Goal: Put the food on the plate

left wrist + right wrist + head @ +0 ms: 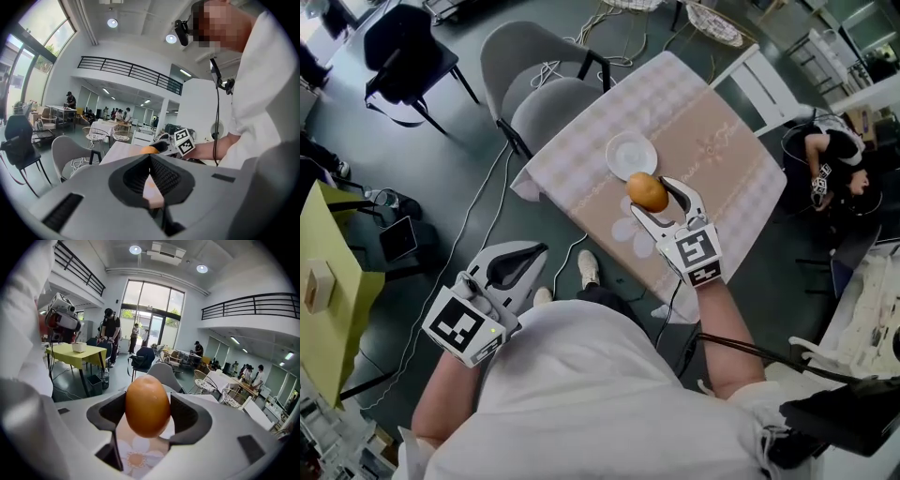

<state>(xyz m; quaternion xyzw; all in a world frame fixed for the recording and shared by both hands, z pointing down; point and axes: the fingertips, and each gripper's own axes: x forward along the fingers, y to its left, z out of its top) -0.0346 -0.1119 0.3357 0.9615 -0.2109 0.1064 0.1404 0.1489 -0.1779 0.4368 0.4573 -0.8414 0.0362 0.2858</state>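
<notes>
Your right gripper [650, 190] reaches forward on an outstretched arm, jaws clamped on the food [147, 405]. Your left gripper [528, 255] hangs low beside your hip, elbow bent, jaws pressed together.

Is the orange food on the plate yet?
No, the right gripper holds the round orange food; the small white plate is bare.

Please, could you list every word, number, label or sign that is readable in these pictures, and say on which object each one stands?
No readable words or numbers in any view.
The marker cube on the right gripper: black and white squares only, no letters.
The marker cube on the left gripper: the same.
The tablecloth: a faint ornament, too small to tell whether it is lettering.
The food in the right gripper: no sticker shows.
</notes>
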